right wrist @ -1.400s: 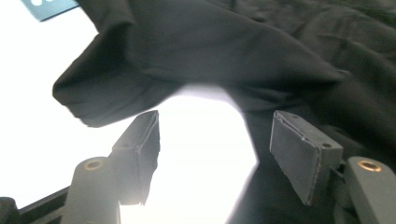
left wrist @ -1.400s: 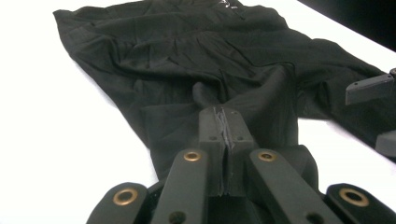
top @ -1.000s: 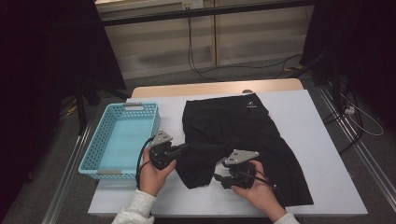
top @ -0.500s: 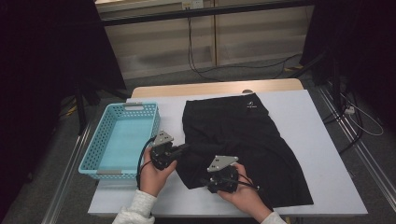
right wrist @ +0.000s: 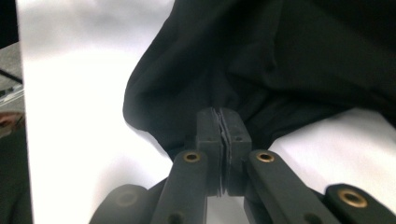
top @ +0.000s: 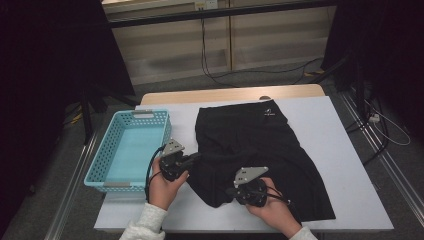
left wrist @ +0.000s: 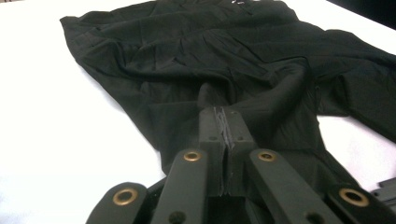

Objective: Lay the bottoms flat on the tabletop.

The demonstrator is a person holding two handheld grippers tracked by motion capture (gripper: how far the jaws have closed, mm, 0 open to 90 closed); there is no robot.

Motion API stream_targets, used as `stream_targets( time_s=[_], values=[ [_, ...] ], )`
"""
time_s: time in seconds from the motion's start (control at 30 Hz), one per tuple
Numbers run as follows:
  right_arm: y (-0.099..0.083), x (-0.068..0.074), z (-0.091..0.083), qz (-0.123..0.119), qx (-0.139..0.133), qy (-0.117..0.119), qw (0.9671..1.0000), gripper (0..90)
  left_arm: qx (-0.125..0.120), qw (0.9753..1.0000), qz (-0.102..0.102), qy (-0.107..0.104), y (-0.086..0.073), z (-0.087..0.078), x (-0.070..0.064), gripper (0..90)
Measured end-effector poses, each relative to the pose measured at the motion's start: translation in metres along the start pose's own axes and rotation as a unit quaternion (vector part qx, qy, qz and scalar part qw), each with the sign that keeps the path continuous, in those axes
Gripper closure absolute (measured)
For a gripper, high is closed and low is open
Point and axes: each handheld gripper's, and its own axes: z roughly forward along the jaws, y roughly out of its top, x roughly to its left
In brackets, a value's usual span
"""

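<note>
Black shorts (top: 260, 150) lie mid-table, and I've got both the left gripper (top: 196, 158) and right gripper (top: 231, 191) clamped tight on their near hem. Blue basket (top: 111, 176) just left holds nothing I can see; bare white tabletop (top: 345, 150) on the right.

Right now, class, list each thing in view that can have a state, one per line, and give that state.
Black garment: spread on the table, rumpled, near edge bunched.
Left gripper: jaws shut on the garment's cloth.
Right gripper: jaws shut on the garment's near edge.
Blue basket: upright, nothing inside.
</note>
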Motion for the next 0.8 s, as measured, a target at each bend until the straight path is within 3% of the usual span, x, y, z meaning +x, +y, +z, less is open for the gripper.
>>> stream_targets(
  time_s=[0.23, 0.37, 0.47, 0.57, 0.8],
  values=[
    [-0.006, -0.002, -0.011, 0.002, 0.009, 0.004, 0.9999, 86.1, 0.006, 0.9999, 0.004, -0.011, -0.003, 0.010, -0.004, 88.5],
    [-0.003, 0.000, -0.010, -0.008, 0.006, -0.009, 0.9999, 69.5, 0.008, 0.9996, -0.011, -0.026, -0.008, 0.017, -0.005, 87.0],
    [0.004, 0.003, -0.009, -0.007, -0.008, -0.011, 0.9999, 57.2, 0.010, 0.9994, -0.012, -0.032, -0.008, 0.019, -0.007, 85.9],
    [0.011, 0.005, -0.007, -0.006, -0.024, -0.020, 0.9995, 51.7, 0.010, 0.9994, -0.010, -0.032, -0.009, 0.019, -0.007, 85.9],
    [0.022, -0.002, 0.002, 0.021, -0.056, -0.041, 0.9973, 50.0, 0.002, 0.9992, -0.006, -0.039, -0.010, 0.016, -0.011, 80.7]
  ],
)
